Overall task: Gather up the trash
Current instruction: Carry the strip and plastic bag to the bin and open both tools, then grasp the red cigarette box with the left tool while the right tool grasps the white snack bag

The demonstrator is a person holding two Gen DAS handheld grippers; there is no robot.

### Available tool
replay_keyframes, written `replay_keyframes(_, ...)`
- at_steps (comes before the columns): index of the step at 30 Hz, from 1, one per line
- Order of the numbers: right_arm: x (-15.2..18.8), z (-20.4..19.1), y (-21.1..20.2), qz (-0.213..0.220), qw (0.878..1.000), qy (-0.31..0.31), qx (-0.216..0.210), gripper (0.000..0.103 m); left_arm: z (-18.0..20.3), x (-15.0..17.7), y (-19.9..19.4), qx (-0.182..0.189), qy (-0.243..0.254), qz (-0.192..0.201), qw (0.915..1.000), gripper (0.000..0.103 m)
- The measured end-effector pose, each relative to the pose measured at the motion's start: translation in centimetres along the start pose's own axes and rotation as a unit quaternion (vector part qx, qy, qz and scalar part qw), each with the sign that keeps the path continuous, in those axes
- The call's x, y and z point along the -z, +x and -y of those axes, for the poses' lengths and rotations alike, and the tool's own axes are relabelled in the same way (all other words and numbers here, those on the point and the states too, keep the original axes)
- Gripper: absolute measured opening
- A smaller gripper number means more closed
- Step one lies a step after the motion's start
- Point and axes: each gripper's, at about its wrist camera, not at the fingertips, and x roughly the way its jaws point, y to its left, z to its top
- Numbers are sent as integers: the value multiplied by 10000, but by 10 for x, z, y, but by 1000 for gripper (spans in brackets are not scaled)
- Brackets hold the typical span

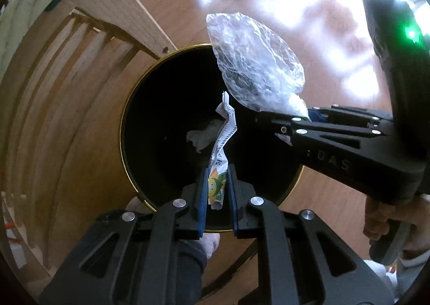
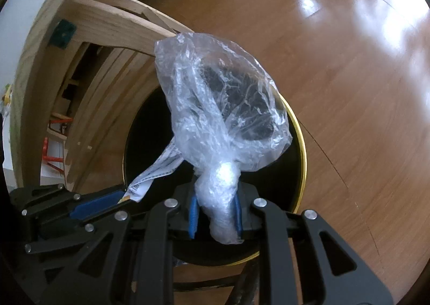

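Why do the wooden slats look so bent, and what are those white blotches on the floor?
Left wrist view: the fisheye lens bows the wooden slats toward the edges; window glare bleaches the floor at upper right, and the bin interior is almost pure black. Right wrist view: the same curving of the wood, glare patches on the floor at upper right, and a bright hotspot on the plastic bag neck.

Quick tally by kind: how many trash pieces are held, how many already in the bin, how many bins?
Printed wrapper, in the left gripper: 1
Clear plastic bag, in the right gripper: 1
Crumpled white paper inside the bin: 1
Black bin with gold rim: 1
Total: 4
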Motion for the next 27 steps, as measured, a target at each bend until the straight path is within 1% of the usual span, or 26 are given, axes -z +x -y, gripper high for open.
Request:
replay_keyframes(1, -2, 1, -2, 14, 10000, 67, -60, 39, -1, 0, -2, -58, -79, 96, 9999, 17)
replay_keyframes(2, -2, 4, -5, 26, 9999, 131, -56, 71, -2, 0, -6, -80, -167, 210, 9996, 35)
replay_keyframes(3, 0, 5, -10, 150, 9997, 167, -122, 90, -2, 0, -10, -96, -241, 314, 9992, 75)
replay_keyframes(4, 0, 4, -15, 241, 9995, 152, -168, 93, 0, 3, -17, -156, -297, 509, 9981, 92)
replay_keyframes(5, -1, 4, -21, 331, 9992, 132, -189, 94, 5, 7, -25, -220, -285, 776, 9963, 97)
replay_keyframes(6, -2, 5, -29, 425, 9988, 126, -230, 96, 7, 8, -32, -238, -218, 912, 9953, 97)
replay_keyframes(9, -2, 8, -62, 813, 9962, 160, -263, 96, 19, 14, -54, -179, 19, 1093, 9938, 97)
replay_keyframes(11, -3, 10, -89, 1144, 9930, 186, -226, 96, 25, 22, -80, -106, 70, 1391, 9902, 97)
replay_keyframes(12, -4, 8, -98, 1299, 9912, 150, -193, 96, 27, 25, -95, -86, 60, 1557, 9877, 97)
replay_keyframes(13, -4, 3, -114, 1563, 9876, 53, -106, 96, 25, 28, -117, -58, -8, 1820, 9833, 97)
replay_keyframes(14, -5, -2, -126, 1772, 9842, -50, -51, 96, 24, 33, -132, -55, -60, 1948, 9808, 97)
replay_keyframes(15, -6, -12, -138, 1971, 9802, -178, -38, 96, 14, 37, -153, -80, -174, 2160, 9762, 97)
replay_keyframes(16, -11, -17, -147, 2078, 9777, -282, -65, 96, 1, 42, -165, -101, -252, 2280, 9733, 97)
replay_keyframes(17, -16, -31, -153, 2152, 9756, -409, -128, 96, -16, 49, -183, -162, -398, 2447, 9687, 97)
replay_keyframes(18, -25, -44, -157, 2175, 9745, -509, -193, 96, -33, 56, -197, -286, -577, 2574, 9642, 97)
replay_keyframes(19, -32, -61, -160, 2184, 9731, -674, -282, 96, -48, 67, -210, -439, -731, 2646, 9606, 97)
replay_keyframes(21, -42, -97, -157, 2166, 9705, -996, -370, 96, -80, 80, -227, -866, -1054, 2773, 9510, 97)
replay_keyframes(23, -50, -140, -149, 2112, 9675, -1336, -380, 96, -124, 101, -239, -1322, -1489, 2823, 9384, 97)
replay_keyframes(25, -63, -185, -140, 2042, 9640, -1650, -418, 96, -171, 121, -246, -1650, -2017, 2797, 9240, 97)
replay_keyframes(27, -70, -225, -129, 2008, 9599, -1899, -478, 96, -213, 142, -253, -1877, -2446, 2764, 9103, 97)
